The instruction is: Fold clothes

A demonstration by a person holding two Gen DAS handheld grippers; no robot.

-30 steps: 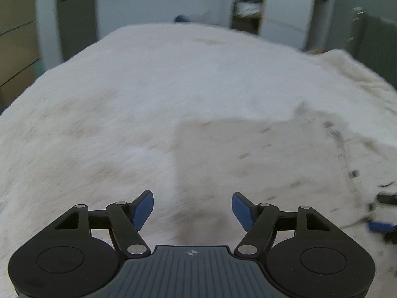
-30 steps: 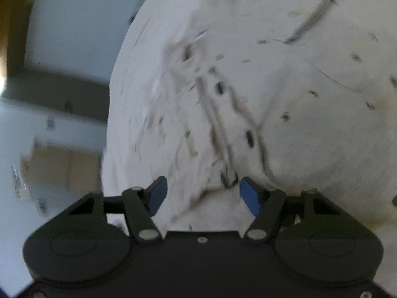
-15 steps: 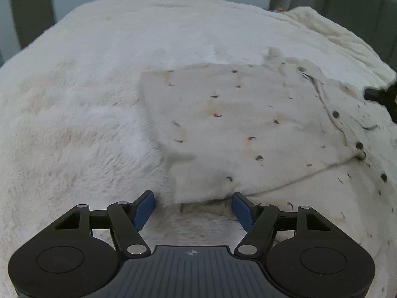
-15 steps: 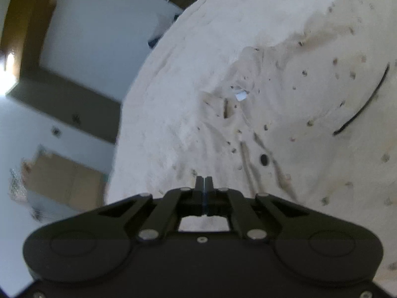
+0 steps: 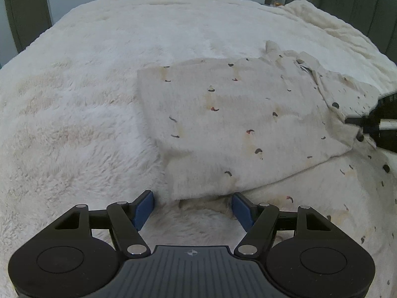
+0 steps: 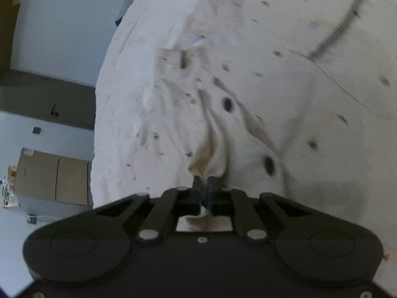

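Note:
A cream button-up shirt [image 5: 235, 124] with small dark marks lies on a white fluffy blanket [image 5: 86, 124], its left side folded over. My left gripper [image 5: 193, 209] is open and low, its blue fingertips either side of the fold's near corner. My right gripper [image 6: 204, 185] is shut on a pinch of the shirt [image 6: 248, 87] at the button placket, next to dark buttons [image 6: 269, 165]. The right gripper also shows in the left wrist view [image 5: 372, 126] at the right edge.
The blanket covers a bed that drops off at the left [image 6: 99, 124]. A cardboard box [image 6: 52, 178] stands on the floor beyond it. A rumpled blanket edge [image 5: 335, 29] lies at the back right, with dark walls and a doorway behind.
My right gripper went from open to shut on the shirt's placket. My left gripper came down towards the folded corner and stayed open.

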